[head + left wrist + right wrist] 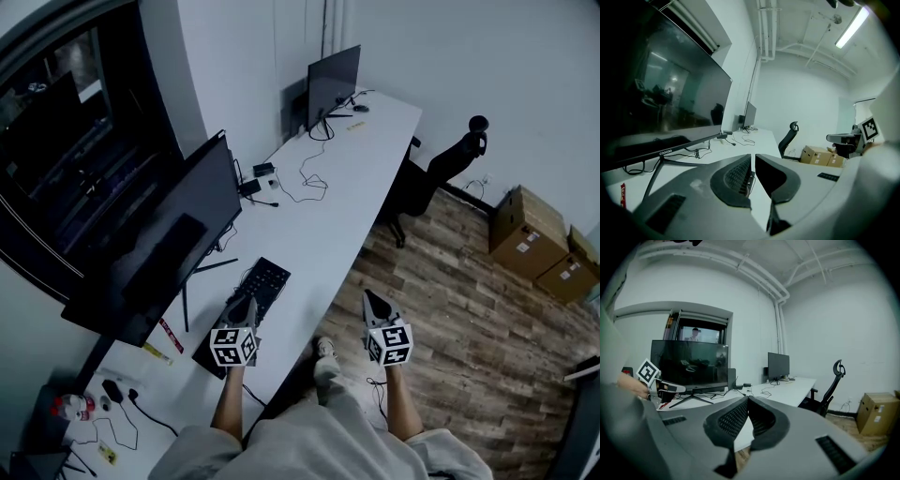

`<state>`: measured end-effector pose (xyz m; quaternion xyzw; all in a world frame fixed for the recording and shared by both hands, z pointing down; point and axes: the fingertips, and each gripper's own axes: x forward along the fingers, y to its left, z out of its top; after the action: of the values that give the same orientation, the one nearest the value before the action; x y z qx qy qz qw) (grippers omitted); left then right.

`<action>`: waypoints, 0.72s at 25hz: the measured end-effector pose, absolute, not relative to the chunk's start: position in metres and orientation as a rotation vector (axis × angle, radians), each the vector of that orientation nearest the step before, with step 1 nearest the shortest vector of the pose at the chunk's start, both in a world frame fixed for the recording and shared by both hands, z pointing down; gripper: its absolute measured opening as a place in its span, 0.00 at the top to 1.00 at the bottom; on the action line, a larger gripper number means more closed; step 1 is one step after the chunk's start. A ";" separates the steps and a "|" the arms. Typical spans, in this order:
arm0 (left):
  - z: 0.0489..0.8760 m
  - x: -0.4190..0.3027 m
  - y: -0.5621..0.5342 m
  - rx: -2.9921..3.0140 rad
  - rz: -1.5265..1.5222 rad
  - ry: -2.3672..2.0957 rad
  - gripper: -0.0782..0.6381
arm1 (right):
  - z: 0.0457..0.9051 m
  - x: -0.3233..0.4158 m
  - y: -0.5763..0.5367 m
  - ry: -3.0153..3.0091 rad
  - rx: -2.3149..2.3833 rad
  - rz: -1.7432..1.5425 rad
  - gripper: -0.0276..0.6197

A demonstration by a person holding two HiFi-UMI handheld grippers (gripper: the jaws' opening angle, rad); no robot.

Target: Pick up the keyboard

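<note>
Left hand-held gripper [248, 305] clenched, empty, over keyboard [265, 278]; right hand-held gripper [378, 305] clenched, empty, idle. Approach step; next: open jaws, descend.

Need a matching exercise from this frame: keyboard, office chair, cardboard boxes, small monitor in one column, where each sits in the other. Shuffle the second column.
Things
1. keyboard
2. office chair
3. cardboard boxes
4. small monitor

Places
A. on the wood floor, at the far right of the head view
B. standing at the far end of the desk
C. on the desk's near end, right by the left gripper
D. on the floor beside the desk's far end

Pairs: 1-C, 2-D, 3-A, 4-B
</note>
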<state>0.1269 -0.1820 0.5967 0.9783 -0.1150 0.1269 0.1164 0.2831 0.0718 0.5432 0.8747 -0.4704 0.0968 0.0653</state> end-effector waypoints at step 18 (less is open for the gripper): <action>0.617 0.239 -0.234 2.777 0.430 -0.471 0.84 | 0.548 0.430 0.021 -1.471 2.588 0.331 0.96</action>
<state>0.2390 -0.2338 0.6168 0.9643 -0.1634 0.1493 0.1454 0.4295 0.0214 0.5484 0.8618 -0.4898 0.1104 0.0730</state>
